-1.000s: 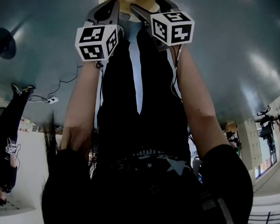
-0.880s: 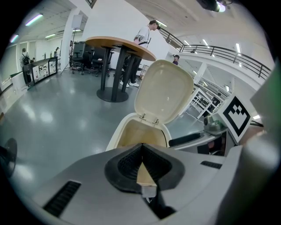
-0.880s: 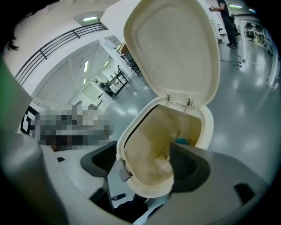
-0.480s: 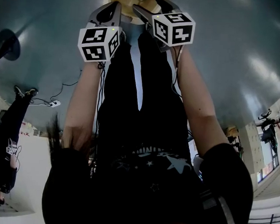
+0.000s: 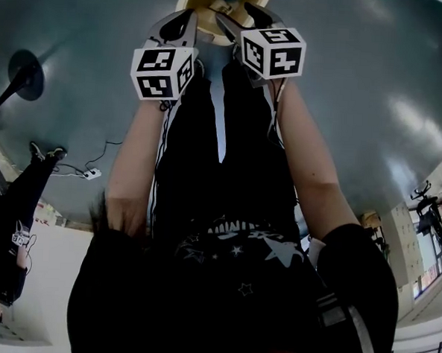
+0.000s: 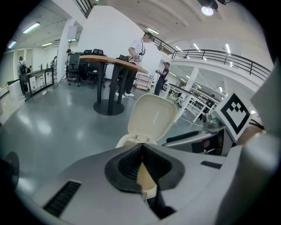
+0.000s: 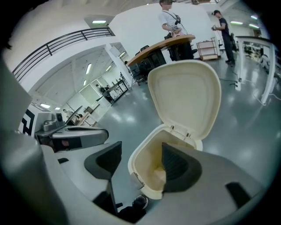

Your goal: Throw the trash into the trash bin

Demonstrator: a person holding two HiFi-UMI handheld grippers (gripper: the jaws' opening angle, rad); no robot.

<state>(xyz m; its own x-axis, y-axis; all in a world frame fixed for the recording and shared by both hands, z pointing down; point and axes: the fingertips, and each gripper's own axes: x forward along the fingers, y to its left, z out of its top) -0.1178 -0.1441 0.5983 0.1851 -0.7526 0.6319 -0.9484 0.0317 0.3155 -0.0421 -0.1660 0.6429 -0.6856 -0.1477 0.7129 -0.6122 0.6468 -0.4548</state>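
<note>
Hovering near the open trash bin (image 7: 146, 159): left gripper (image 6: 141, 145) clamped shut, empty; right gripper (image 7: 140, 149), jaws wide but closing, empty too.

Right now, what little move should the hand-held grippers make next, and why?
Probably draw both away from the cream plastic trash bin. On the right hand-held gripper the jaws are closing with nothing between them, just the bin's open mouth under its raised lid. The left hand-held gripper is shut, seemingly empty.
</note>
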